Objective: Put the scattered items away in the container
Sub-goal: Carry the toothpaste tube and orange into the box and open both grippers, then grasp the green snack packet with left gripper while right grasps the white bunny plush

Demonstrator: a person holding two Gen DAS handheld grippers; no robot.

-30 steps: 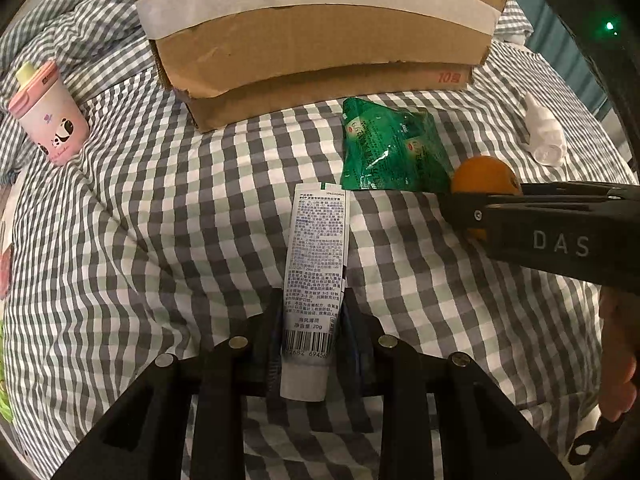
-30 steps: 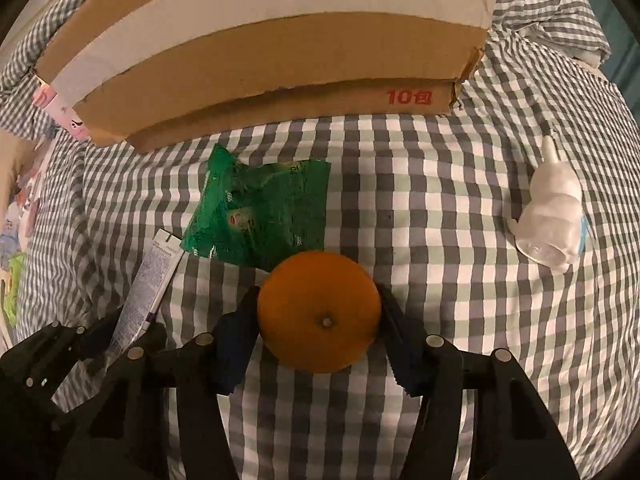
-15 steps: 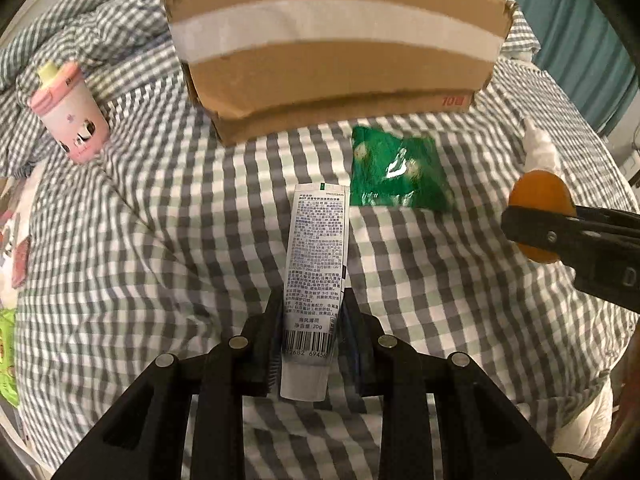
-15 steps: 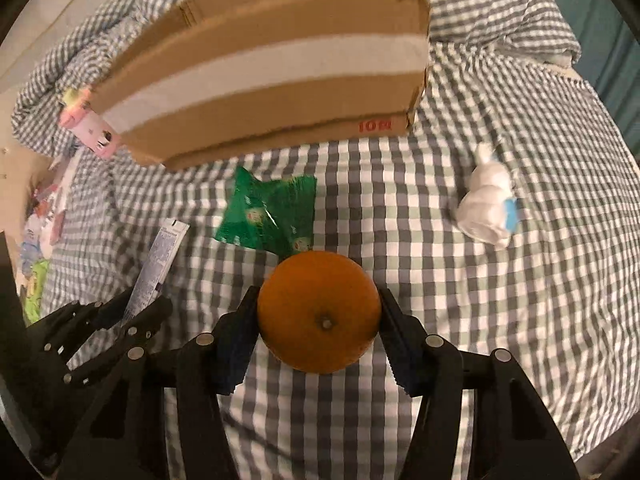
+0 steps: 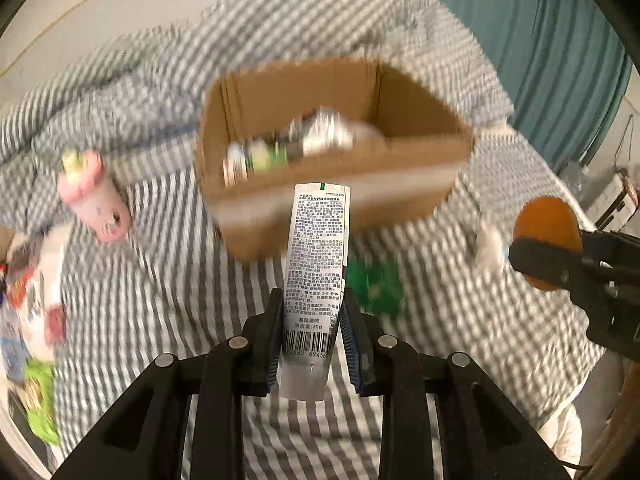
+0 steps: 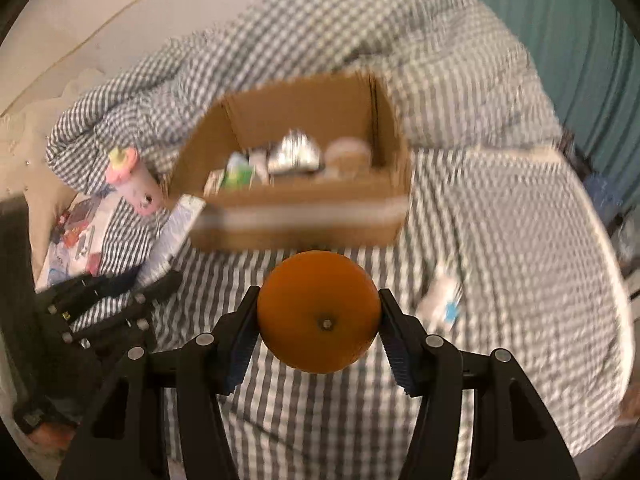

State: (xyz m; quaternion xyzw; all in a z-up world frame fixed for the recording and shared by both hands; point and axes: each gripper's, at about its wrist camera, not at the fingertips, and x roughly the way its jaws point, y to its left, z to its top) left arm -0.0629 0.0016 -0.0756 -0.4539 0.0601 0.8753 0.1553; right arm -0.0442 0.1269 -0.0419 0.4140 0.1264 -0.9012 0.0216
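Observation:
My left gripper [image 5: 312,316] is shut on a white tube [image 5: 316,260] with small print and holds it high above the checked bed, in front of the open cardboard box [image 5: 332,204]. My right gripper [image 6: 318,316] is shut on an orange [image 6: 318,312], also lifted, short of the box [image 6: 300,224]. The box holds several blurred items. In the left wrist view the orange [image 5: 546,228] and the right gripper show at the right. A green packet [image 5: 376,284] and a white bottle [image 6: 440,300] lie on the bed below.
A pink cup [image 5: 96,196] stands left of the box. Papers and small packets [image 5: 28,292] lie at the bed's left edge. A rumpled checked duvet [image 6: 360,28] rises behind the box. A teal curtain [image 5: 540,40] hangs at the right.
Both grippers have risen well above the bed with the tube and the orange. The view now looks down into the open box; frames are motion-blurred.

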